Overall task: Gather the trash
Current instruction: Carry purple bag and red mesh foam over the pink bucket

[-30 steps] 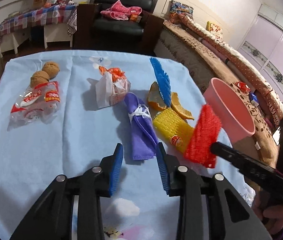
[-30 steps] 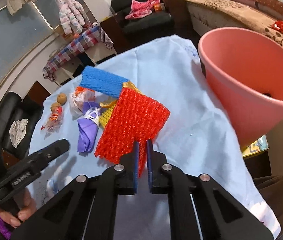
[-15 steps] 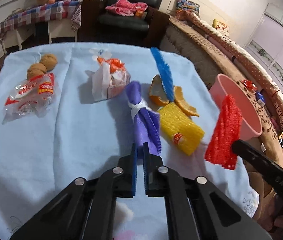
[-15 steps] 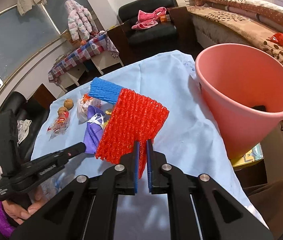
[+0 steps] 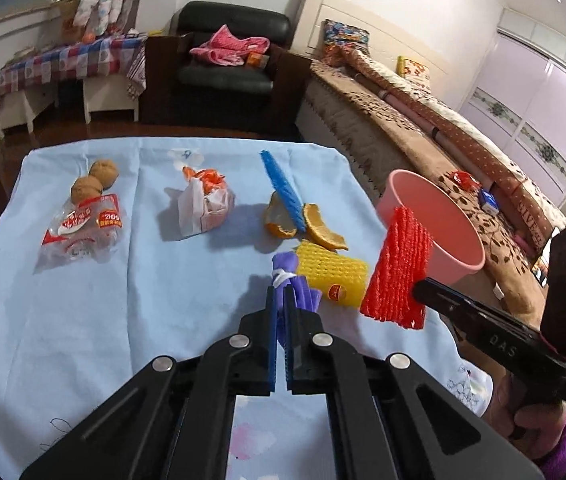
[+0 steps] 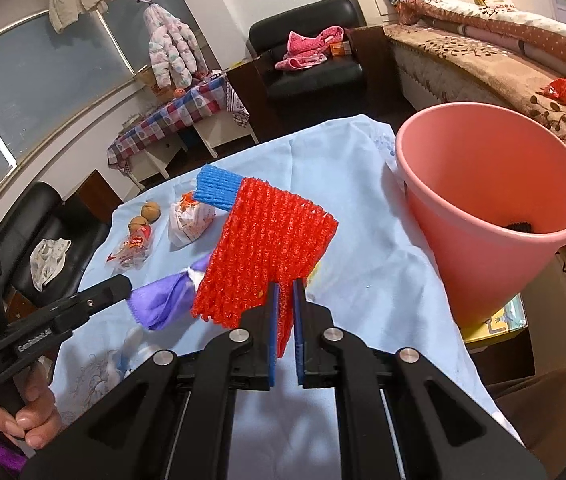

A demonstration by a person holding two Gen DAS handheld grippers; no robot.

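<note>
My right gripper (image 6: 284,286) is shut on a red foam net (image 6: 267,248) and holds it above the table, left of the pink bucket (image 6: 483,256); the net also shows in the left wrist view (image 5: 399,270). My left gripper (image 5: 281,294) is shut on a purple cloth bag (image 5: 293,284) and lifts its near end; the bag shows in the right wrist view (image 6: 167,296). On the blue tablecloth (image 5: 83,320) lie a yellow foam net (image 5: 329,270), a blue foam net (image 5: 283,190), orange peels (image 5: 325,230), a white wrapper bag (image 5: 203,208), a clear plastic bag (image 5: 83,232) and two walnuts (image 5: 95,180).
The pink bucket (image 5: 443,220) stands off the table's right edge beside a brown-covered bed (image 5: 423,128). A black armchair (image 5: 227,68) and a checked side table (image 5: 63,68) stand beyond the far edge. Another black chair (image 6: 43,248) is at the left.
My left gripper closed on the purple bag and raised its near end. My right gripper lifted the red net higher and closer to the bucket.
</note>
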